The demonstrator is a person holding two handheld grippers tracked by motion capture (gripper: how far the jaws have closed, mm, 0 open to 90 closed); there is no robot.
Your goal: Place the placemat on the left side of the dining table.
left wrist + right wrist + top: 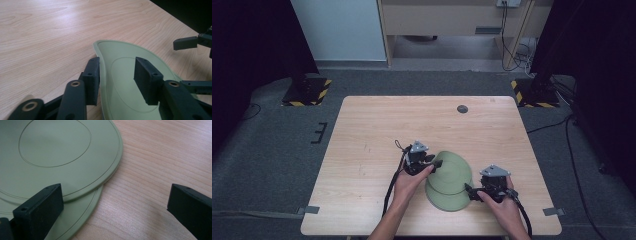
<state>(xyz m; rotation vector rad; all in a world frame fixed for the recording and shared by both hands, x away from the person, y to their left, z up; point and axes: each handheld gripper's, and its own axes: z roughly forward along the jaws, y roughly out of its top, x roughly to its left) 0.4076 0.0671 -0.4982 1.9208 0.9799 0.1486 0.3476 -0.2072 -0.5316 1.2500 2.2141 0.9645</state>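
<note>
Two pale green plates lie overlapped near the table's front edge, the upper plate (453,167) (55,145) partly covering the lower plate (447,200) (82,212). My left gripper (435,164) (117,80) is at the upper plate's left rim (101,62). One pad sits just outside that rim and the other over the plate's inside, with a gap still showing, so it is open. My right gripper (469,192) (115,205) stands wide open at the plates' right edge, with one jaw over the plates and the other over bare wood. The left gripper view also shows the right gripper (192,63) beyond the plate.
The wooden table (377,130) carries a small grey round cap (462,108) near its far edge. Grey tape tabs (311,209) mark the front corners. Black stands with striped bases (307,90) sit on the floor behind the table.
</note>
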